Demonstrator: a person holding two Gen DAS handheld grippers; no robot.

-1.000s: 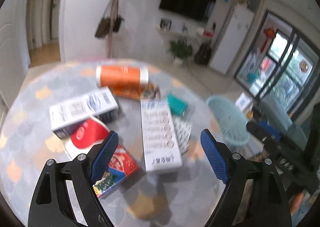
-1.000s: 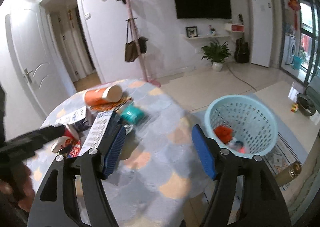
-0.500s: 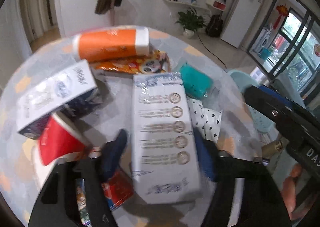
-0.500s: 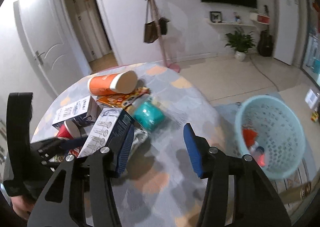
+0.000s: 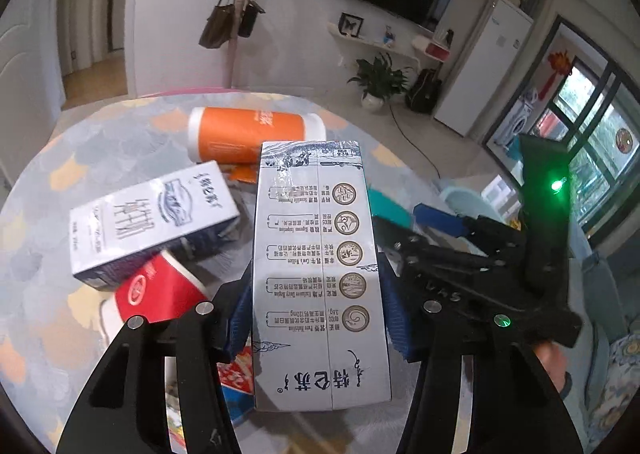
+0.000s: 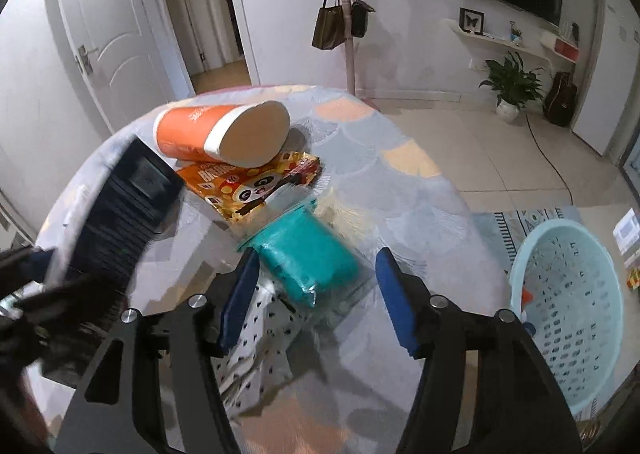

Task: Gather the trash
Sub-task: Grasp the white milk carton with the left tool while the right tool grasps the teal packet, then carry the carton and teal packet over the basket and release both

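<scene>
Two grippers are at work over my round table [image 6: 420, 190], each with a different piece of trash. My left gripper [image 5: 316, 314] has its blue pads [image 5: 240, 318] pressed on the two long sides of a pale milk carton [image 5: 316, 262], gripping it near the end closest to me; the carton's long axis runs straight ahead, away from the fingers, so it sticks out forward like a plank. My right gripper [image 6: 314, 296] has its jaws opening, with a teal packet [image 6: 308, 254] sitting between the pads but, as far as I can tell, not touched by either. The packet lies on the table just ahead of the fingers, its long axis slanting from far left to near right, roughly across the jaws' gap. Beyond it lie a panda snack wrapper [image 6: 252, 186] and an orange tub [image 6: 220, 130] on its side. A second carton [image 5: 152, 226] and a red cup [image 5: 160, 290] sit left of the held one. The pale blue basket [image 6: 572, 306] stands on the floor to the right, off the table edge, nearer my right hand. I judge the carton must travel rightward past the right gripper to reach it.
</scene>
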